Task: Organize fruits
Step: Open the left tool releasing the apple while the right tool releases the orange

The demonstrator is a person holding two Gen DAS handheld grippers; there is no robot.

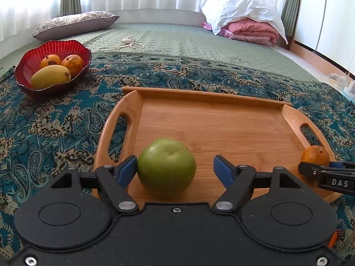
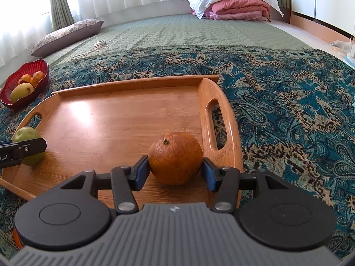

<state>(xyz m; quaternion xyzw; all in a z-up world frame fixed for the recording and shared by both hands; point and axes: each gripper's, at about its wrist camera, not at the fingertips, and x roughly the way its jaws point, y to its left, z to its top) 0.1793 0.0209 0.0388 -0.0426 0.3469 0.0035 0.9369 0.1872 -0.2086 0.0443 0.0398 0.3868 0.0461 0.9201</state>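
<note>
Your left gripper [image 1: 175, 166] stands open around the apple [image 1: 166, 167], left pad touching, right pad clear, while your right gripper [image 2: 175, 173] brackets the orange [image 2: 176, 157] loosely, both fruits resting on the tray [image 1: 210, 119], bowl [image 1: 24, 66] far left.

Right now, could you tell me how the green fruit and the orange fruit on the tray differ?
The green fruit is smooth and sits near the wooden tray's left handle; the orange fruit is rough-skinned, stem uppermost, beside the right handle. Both rest on the tray, each between the blue pads of a hand-held gripper.
</note>
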